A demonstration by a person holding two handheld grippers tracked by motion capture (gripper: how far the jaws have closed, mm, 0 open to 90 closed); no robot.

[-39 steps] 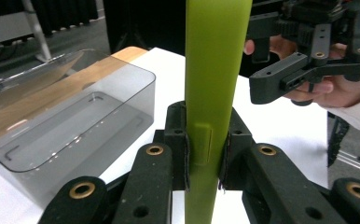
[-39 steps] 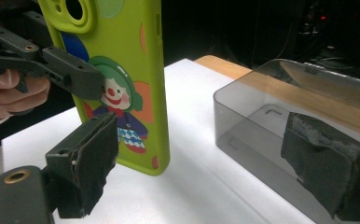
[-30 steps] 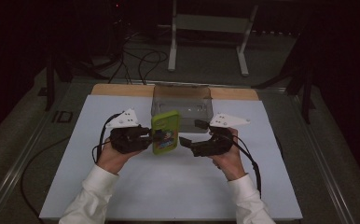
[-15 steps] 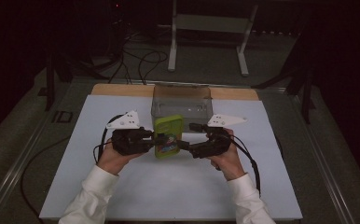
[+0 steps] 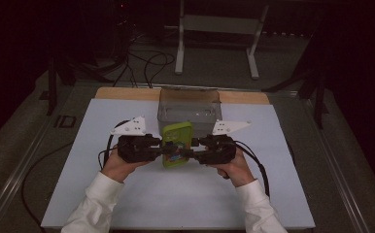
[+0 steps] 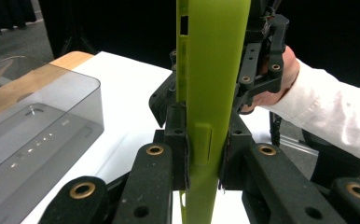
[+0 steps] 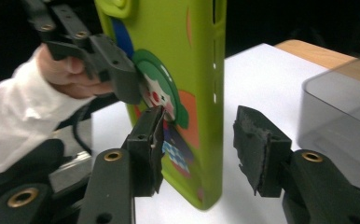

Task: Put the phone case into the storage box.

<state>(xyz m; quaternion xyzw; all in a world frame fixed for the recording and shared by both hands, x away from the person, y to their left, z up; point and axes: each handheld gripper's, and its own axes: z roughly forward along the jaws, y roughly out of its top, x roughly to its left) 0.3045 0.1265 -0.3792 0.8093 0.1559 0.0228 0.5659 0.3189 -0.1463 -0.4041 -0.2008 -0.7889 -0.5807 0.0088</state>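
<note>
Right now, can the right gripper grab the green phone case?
Probably yes. The right gripper has its jaws open on either side of the green phone case, with nothing between; the left gripper already clamps it.

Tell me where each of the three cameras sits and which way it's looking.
High view: above the person's side, looking forward and down at the table; forearms, both hands show.
Left gripper view: rides the left gripper, looking along its fingers clamped on the green phone case.
Right gripper view: rides the right gripper, fingers straddling the case, open.
All share the case and the grey box.
</note>
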